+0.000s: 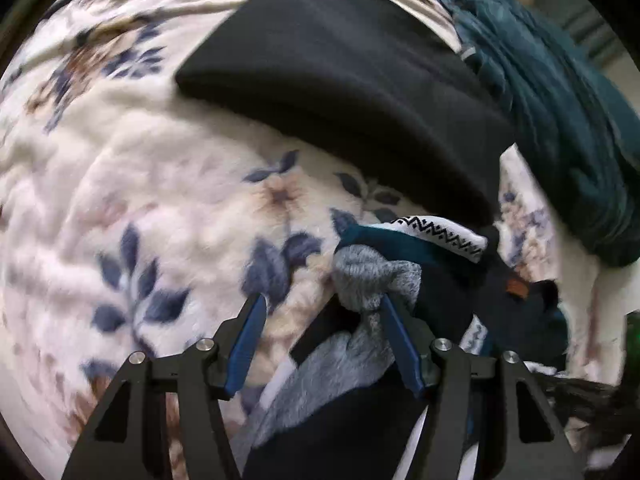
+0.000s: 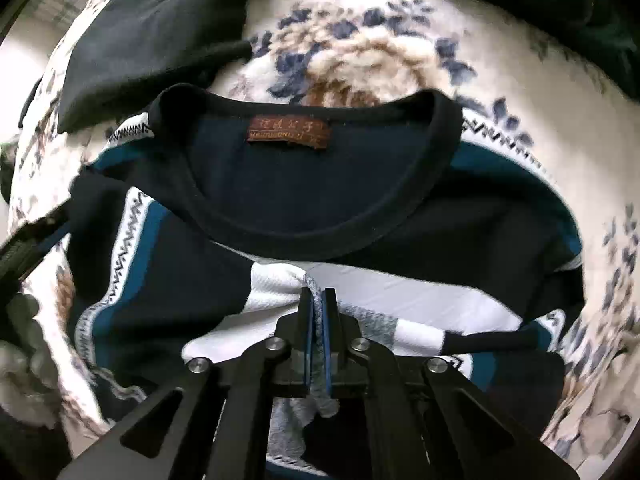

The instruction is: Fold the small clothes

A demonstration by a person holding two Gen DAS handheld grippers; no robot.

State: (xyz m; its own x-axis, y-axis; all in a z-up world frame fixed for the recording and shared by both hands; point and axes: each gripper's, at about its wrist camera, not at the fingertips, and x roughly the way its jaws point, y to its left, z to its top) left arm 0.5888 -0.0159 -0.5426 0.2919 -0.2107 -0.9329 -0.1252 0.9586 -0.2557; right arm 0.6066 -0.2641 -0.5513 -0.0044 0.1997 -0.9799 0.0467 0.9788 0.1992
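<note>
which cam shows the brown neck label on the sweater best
The right wrist view: the brown label faces the camera, whole, inside the sweater's black collar, though its lettering is blurred. The left wrist view shows only a small orange-brown sliver of it at the edge of the bunched sweater.

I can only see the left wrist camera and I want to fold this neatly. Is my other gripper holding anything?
Observer: Yes. The right gripper is shut on a pinch of grey and white fabric from the sweater.
Child: Which way up is the neck hole?
Observer: The black collar lies open and round, just beyond that gripper, with the brown label showing inside its far edge.
</note>
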